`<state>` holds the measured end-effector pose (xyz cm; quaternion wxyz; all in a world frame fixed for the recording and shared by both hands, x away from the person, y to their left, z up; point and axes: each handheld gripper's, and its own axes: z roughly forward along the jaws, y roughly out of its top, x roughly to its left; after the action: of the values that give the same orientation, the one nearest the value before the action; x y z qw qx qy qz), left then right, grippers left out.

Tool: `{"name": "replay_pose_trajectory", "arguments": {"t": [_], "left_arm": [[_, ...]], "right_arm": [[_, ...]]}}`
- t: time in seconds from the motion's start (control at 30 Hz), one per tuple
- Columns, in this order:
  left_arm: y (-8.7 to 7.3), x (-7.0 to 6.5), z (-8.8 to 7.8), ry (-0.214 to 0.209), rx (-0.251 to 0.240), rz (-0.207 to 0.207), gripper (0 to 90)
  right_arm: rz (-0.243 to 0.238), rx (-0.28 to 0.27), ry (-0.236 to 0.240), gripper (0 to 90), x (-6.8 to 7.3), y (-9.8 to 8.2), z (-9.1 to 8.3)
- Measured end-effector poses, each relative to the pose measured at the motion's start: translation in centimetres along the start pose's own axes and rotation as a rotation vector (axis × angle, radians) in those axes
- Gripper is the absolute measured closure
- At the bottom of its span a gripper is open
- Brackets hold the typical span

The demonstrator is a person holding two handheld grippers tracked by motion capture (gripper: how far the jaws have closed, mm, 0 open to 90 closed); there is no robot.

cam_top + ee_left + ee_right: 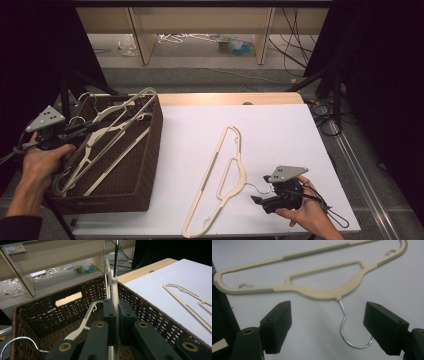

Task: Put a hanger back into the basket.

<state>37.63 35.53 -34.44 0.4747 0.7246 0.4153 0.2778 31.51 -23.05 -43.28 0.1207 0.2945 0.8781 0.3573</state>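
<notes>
We hold 2 grippers at a table (280, 125) covered with a white sheet. Our left gripper (115, 315) is clamped tight on the neck of a cream hanger (113, 290), just below the point where its metal hook rises out of the plastic. That hanger sits over the brown wicker basket (145, 165) at the left side of the table, tilted up against the basket's far rim, and in the high view we see our left hand (37, 162) at the basket's near left corner. More cream hangers lie piled in the basket, and in the left gripper view a wire hook pokes in at the lower left.

Our right gripper (327, 327) stands wide, its 2 black jaws spread apart with nothing pressed between them. It rests low over the sheet near the table's front right, held in our right hand (305, 210). A second hanger (220, 180) lies flat on the sheet, running from near the table's middle toward the front edge, well apart from the basket. Its metal hook (352, 327) curls into the gap between the right jaws, nearer the right-hand jaw, though we cannot tell whether it touches.
</notes>
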Motion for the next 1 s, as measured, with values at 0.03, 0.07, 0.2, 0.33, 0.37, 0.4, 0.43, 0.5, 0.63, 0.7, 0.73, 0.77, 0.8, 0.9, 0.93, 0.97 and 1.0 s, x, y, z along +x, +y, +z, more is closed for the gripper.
{"name": "replay_pose_trajectory", "arguments": {"t": [0.03,0.07,0.2,0.33,0.37,0.4,0.43,0.5,0.63,0.7,0.73,0.77,0.8,0.9,0.93,0.97,1.0], "left_arm": [[-0.2,0.1,-0.1,0.000,0.003,-0.004,85.7],[-0.4,0.2,-0.2,-0.003,0.006,-0.009,85.7],[-1.4,0.7,0.0,-0.011,0.034,-0.030,85.7],[-2.5,0.6,0.8,-0.019,0.067,-0.054,85.6],[-2.7,0.6,1.1,-0.026,0.081,-0.060,85.6],[-2.9,0.5,1.5,-0.030,0.095,-0.071,85.6],[-3.2,0.5,1.8,-0.035,0.107,-0.081,85.6],[-3.5,0.6,2.4,-0.035,0.131,-0.108,85.3],[-4.3,0.9,3.4,-0.018,0.174,-0.171,84.3],[-4.7,1.1,3.6,0.018,0.189,-0.192,84.0],[-4.9,1.3,3.7,0.032,0.200,-0.192,83.3],[-5.1,1.5,3.7,0.051,0.199,-0.208,82.7],[-5.2,1.7,3.6,0.074,0.204,-0.214,82.1],[-5.4,2.0,3.6,0.127,0.203,-0.244,80.5],[-5.4,2.1,3.5,0.140,0.210,-0.235,80.0],[-5.4,2.2,3.5,0.153,0.208,-0.227,79.0],[-5.5,2.2,3.5,0.175,0.217,-0.217,76.3]], "right_arm": [[-0.001,-0.014,-0.008,23.8,0.0,0.0,0.1],[-0.001,-0.014,-0.006,23.8,0.0,0.0,0.1],[-0.003,0.004,0.002,23.8,0.0,0.0,0.1],[-0.002,-0.005,-0.005,23.9,0.0,-0.1,0.4],[0.003,0.006,0.001,23.8,0.0,0.0,0.3],[-0.002,0.013,0.007,23.8,-0.1,0.0,0.3],[0.009,0.000,0.005,23.8,0.0,0.0,0.4],[0.000,0.017,0.011,23.8,0.0,-0.1,0.4],[-0.003,0.014,0.009,23.9,0.0,-0.1,0.4],[0.002,0.006,-0.001,23.9,0.0,-0.1,0.4],[0.002,0.004,-0.002,23.9,0.0,-0.1,0.4],[0.004,0.003,0.000,23.8,0.0,-0.1,0.4],[0.001,0.004,0.000,23.8,0.0,-0.1,0.4],[0.003,0.012,0.006,23.8,0.1,-0.2,0.5],[0.006,0.028,0.015,23.9,0.1,-0.1,0.4],[-0.002,0.026,0.014,23.8,0.1,-0.1,0.4],[-0.010,0.013,0.011,23.9,0.1,-0.2,0.6]]}}
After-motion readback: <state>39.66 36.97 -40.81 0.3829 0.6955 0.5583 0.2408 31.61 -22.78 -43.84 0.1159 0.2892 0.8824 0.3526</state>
